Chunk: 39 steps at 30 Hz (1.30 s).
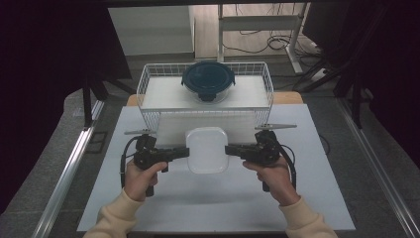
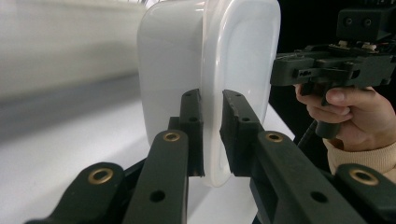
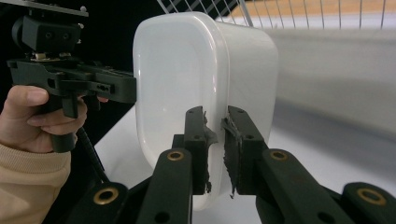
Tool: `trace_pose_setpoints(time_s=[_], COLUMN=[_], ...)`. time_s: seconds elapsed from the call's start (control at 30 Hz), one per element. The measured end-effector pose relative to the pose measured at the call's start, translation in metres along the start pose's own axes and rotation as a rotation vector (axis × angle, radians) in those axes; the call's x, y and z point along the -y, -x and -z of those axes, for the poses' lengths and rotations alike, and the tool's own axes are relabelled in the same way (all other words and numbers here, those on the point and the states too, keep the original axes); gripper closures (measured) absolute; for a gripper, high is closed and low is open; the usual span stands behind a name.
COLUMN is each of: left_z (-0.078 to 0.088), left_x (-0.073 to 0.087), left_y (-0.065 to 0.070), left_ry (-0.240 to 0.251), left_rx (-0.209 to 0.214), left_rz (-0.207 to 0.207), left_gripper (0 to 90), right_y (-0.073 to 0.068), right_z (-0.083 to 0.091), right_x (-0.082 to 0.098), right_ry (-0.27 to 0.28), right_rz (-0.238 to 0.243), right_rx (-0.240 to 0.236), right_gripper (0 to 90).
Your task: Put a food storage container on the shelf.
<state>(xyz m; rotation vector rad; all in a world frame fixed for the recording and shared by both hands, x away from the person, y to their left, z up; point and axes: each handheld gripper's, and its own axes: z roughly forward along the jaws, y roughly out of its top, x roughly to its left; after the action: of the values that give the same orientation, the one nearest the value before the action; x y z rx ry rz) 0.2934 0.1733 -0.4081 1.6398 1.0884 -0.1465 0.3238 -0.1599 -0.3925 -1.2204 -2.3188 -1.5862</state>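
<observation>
1. The white box (image 1: 207, 149) hangs between the two grippers, lid on, its rim pinched from opposite sides; what it holds is hidden.
2. The left gripper (image 2: 212, 140) has its jaws closed on the rim at one end.
3. The right gripper (image 3: 215, 149) clamps the rim at the other end.
4. Picking up looks done; setting it down remains, probably in the wire basket (image 1: 148, 79) beyond the jaws.
5. That basket holds a round bowl (image 1: 208, 81) with a dark lid, contents unseen.
</observation>
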Motion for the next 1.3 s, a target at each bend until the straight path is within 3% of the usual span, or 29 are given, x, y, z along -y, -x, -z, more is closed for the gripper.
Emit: trace_pose_setpoints(time_s=[0.2,0.5,0.93,1.17,1.3], left_z=[0.010,0.020,0.044,0.054,0.056], left_x=[-0.022,-0.050,-0.110,-0.148,-0.170], left_y=[0.016,0.030,0.052,0.057,0.052], left_ry=[0.026,0.049,0.097,0.108,0.103], left_rx=[-0.010,-0.001,-0.027,-0.035,-0.024], left_rz=[-0.052,-0.091,-0.157,-0.169,-0.145], left_gripper=[79.4,79.3,78.6,77.8,77.5], right_y=[-0.014,-0.027,-0.053,-0.066,-0.069], right_z=[0.013,0.027,0.045,0.051,0.051], right_x=[-0.023,-0.051,-0.110,-0.149,-0.170], right_ry=[0.037,0.074,0.119,0.141,0.141], right_rz=[0.051,0.092,0.164,0.194,0.204], right_rx=[0.010,0.016,0.016,0.003,0.006], right_gripper=[79.2,79.3,79.4,79.6,79.6])
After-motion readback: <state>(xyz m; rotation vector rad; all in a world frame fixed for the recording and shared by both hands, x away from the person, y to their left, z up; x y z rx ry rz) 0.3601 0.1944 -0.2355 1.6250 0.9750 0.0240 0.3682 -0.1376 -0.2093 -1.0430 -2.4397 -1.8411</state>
